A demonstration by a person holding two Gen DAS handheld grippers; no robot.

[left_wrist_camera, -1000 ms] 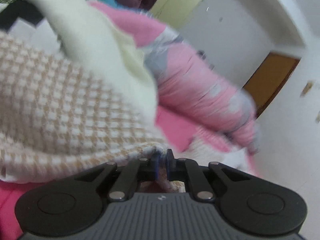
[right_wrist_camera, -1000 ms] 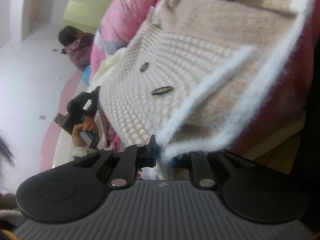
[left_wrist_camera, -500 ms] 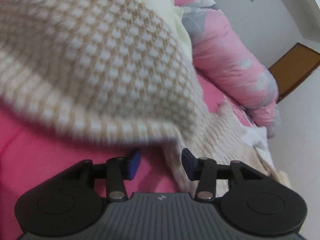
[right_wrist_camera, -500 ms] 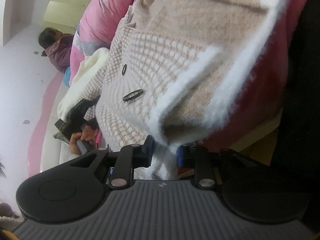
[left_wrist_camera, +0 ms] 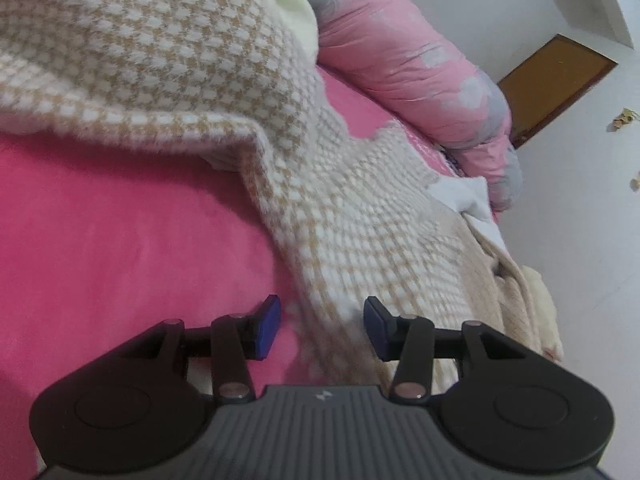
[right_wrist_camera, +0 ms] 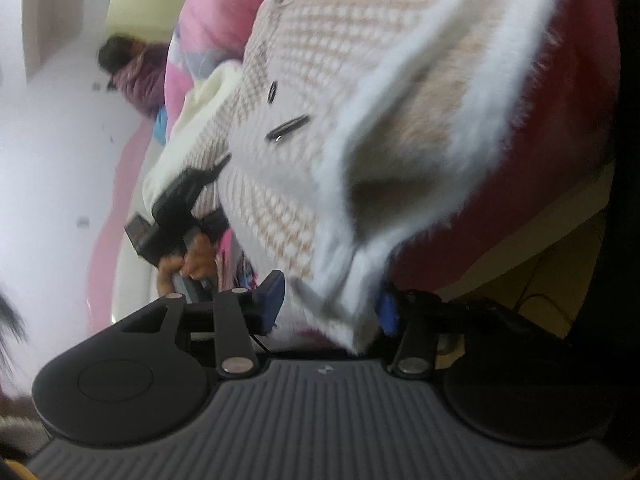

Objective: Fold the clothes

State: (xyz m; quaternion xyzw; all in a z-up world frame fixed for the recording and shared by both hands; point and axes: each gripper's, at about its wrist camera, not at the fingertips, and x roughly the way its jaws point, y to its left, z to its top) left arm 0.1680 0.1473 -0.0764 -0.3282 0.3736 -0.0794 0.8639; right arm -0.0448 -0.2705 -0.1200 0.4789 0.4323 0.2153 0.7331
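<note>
A fuzzy tan-and-white houndstooth cardigan (left_wrist_camera: 360, 208) lies spread over a pink bed sheet (left_wrist_camera: 120, 220). My left gripper (left_wrist_camera: 320, 326) is open low over the sheet, and a strip of the cardigan runs loose between its blue pads. In the right wrist view the cardigan (right_wrist_camera: 320, 60) shows its dark buttons (right_wrist_camera: 288, 128) and white fuzzy trim. My right gripper (right_wrist_camera: 330, 308) is open at the bed's edge, with the white trim hanging slack between its fingers. The left gripper (right_wrist_camera: 176, 200) and the hand holding it (right_wrist_camera: 192, 260) appear beyond the cardigan.
A rolled pink quilt (left_wrist_camera: 420, 60) lies along the far side of the bed, with a cream garment (left_wrist_camera: 296, 4) beside the cardigan. A brown door (left_wrist_camera: 556, 84) is in the white wall. A person (right_wrist_camera: 136, 76) sits in the background. The bed's front edge (right_wrist_camera: 540, 232) drops to the floor.
Both grippers were shut on the cardigan's edge a second ago and have opened. The cardigan has dropped from being held up and now lies on the bed.
</note>
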